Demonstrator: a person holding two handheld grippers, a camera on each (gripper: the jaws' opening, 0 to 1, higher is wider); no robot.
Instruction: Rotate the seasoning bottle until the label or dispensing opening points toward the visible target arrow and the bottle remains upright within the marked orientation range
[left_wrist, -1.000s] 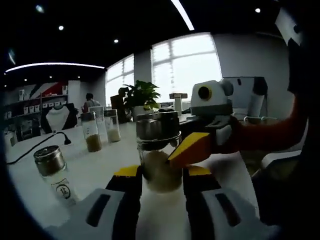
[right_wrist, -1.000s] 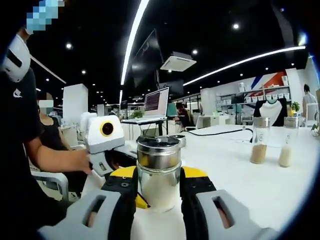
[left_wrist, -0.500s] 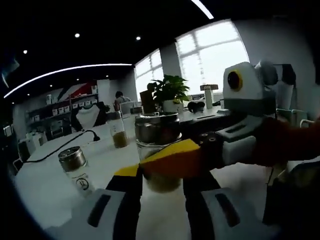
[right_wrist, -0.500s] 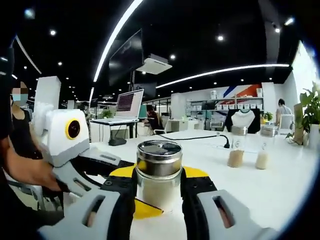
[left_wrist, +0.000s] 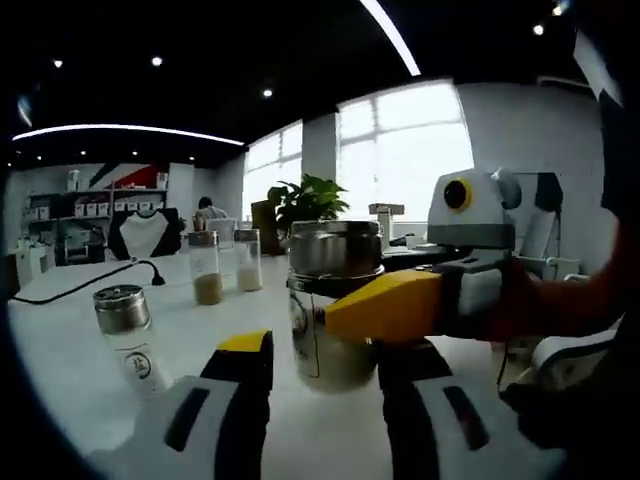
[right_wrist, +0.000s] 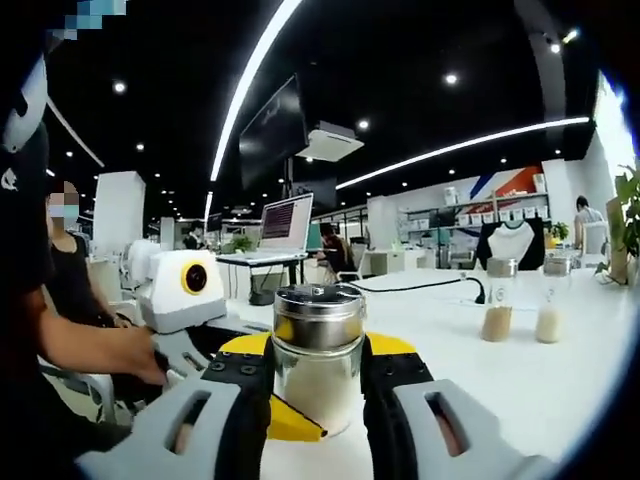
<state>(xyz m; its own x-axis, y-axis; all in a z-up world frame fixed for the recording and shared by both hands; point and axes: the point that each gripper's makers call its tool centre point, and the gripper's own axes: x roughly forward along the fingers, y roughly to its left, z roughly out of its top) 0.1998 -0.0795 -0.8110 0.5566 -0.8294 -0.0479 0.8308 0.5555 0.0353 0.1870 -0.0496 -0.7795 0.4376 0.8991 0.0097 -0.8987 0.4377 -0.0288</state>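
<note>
Seasoning bottle (right_wrist: 318, 360) sits at the centre bottom of my right gripper view, upright on the white desk (right_wrist: 520, 370), with its shiny metal cap level and the glass body below it. My right hand-held gripper (right_wrist: 318, 385) is clamped on it, both black jaws pressed against the glass with their yellow tips just behind.

In my left gripper view the same bottle (left_wrist: 333, 300) stands at the centre of the frame, and my right hand-held gripper (left_wrist: 385, 310) reaches in from the right, its yellow jaw laid across the front of the glass. My left hand-held gripper (left_wrist: 322, 365) has its jaws spread to either side of the bottle's base; a gap shows at the left jaw, while at the right jaw I cannot tell whether there is contact.

Toward the lower left of that view a smaller shaker (left_wrist: 127, 328) with a metal cap stands apart. Farther back, left of centre, two tall jars (left_wrist: 222, 265) stand side by side, one with brown contents, one with pale. A potted plant (left_wrist: 312, 200) stands behind them.
</note>
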